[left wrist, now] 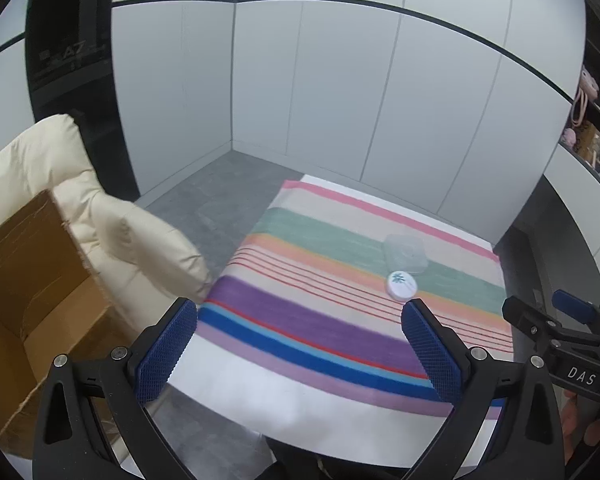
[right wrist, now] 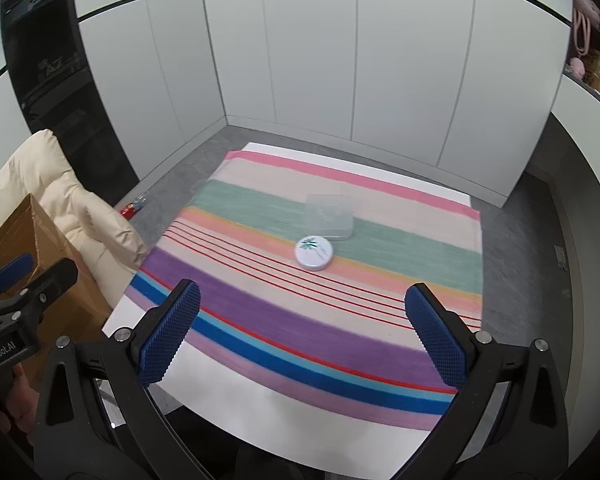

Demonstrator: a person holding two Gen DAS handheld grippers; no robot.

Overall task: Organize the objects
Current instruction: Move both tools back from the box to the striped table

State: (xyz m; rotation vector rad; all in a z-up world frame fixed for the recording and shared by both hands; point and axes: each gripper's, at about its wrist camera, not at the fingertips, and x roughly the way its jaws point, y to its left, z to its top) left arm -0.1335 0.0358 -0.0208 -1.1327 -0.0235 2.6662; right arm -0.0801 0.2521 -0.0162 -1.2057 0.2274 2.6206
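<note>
A round white tin [right wrist: 314,253] with a green palm mark lies on the striped cloth [right wrist: 260,312] that covers a white table. Just behind it rests a clear plastic box [right wrist: 331,216]. The left wrist view shows the same tin [left wrist: 402,285] and clear box [left wrist: 405,253] to the right of centre. My left gripper [left wrist: 300,312] hovers open over the table's near left corner, nothing between its blue pads. My right gripper [right wrist: 304,294] is open too, above the near edge, with the tin ahead between its fingers' lines. Each gripper appears at the edge of the other's view.
An open cardboard box [left wrist: 24,304] stands on the left beside a cream padded chair [left wrist: 100,208]. A small red item [right wrist: 131,209] lies on the grey floor left of the table. White panel walls close the back; shelves [left wrist: 592,136] with pink items stand far right.
</note>
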